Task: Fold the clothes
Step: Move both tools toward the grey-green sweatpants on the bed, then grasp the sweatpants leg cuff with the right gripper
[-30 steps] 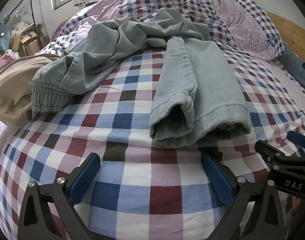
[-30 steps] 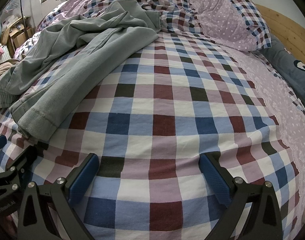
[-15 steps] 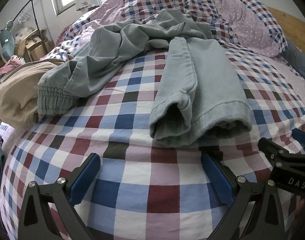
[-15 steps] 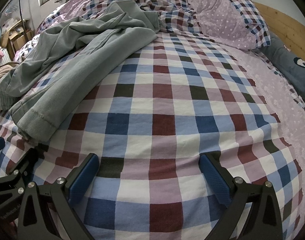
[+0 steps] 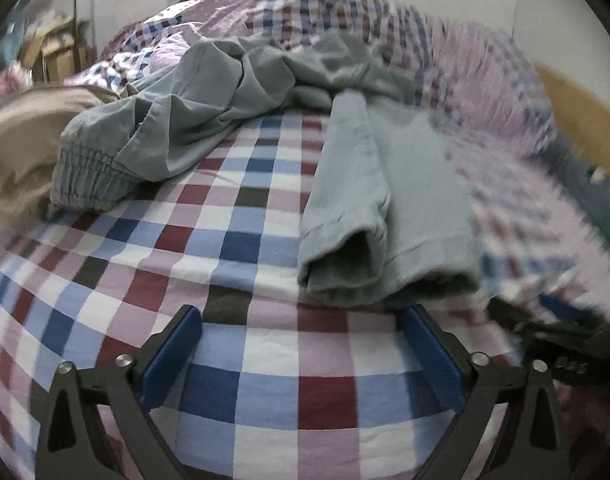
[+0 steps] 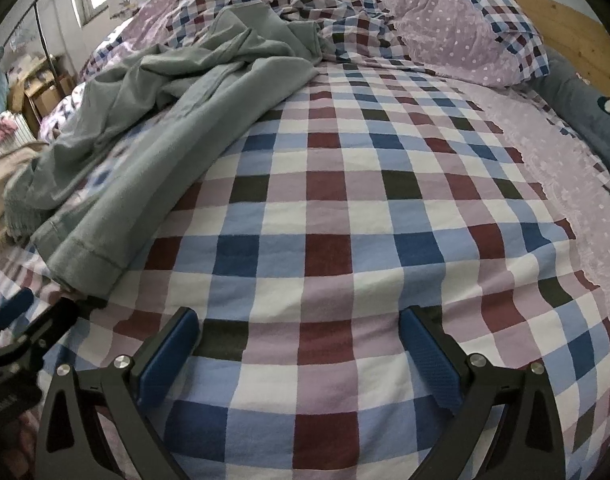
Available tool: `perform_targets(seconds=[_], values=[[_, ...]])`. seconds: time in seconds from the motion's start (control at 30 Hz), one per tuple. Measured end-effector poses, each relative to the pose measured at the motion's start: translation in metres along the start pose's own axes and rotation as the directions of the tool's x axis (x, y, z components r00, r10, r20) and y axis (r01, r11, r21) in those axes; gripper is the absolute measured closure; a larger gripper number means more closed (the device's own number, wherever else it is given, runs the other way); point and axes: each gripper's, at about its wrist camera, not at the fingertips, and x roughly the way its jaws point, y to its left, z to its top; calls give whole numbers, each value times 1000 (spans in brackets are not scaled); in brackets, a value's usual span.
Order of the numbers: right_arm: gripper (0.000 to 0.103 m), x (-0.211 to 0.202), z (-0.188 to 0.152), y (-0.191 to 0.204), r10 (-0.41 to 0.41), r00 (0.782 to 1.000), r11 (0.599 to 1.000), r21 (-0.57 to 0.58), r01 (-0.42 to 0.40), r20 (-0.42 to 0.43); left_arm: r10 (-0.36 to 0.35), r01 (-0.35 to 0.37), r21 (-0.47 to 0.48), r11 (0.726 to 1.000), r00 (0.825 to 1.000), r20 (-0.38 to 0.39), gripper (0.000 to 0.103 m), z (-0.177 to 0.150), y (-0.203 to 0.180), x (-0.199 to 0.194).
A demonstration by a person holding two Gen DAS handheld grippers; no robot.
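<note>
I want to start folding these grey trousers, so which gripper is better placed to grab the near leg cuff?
Probably the left gripper: it is open and the trouser cuff lies just ahead of it. The right gripper, also open, faces bare checked sheet.

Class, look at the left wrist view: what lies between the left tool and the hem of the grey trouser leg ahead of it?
Only bare checked bedsheet separates the left tool from the hem.

A bed with a checked sheet [image 6: 329, 248] carries grey trousers [image 5: 389, 208], a dotted pillow [image 6: 457, 36] and what looks like tan clothing [image 5: 21, 148]
</note>
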Motion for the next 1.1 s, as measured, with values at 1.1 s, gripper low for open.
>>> perform_targets(seconds=[1.1], values=[[23, 0, 10, 28, 531, 843, 836, 105, -538, 88, -238, 260, -256, 931, 965, 114, 32, -1, 43, -4]])
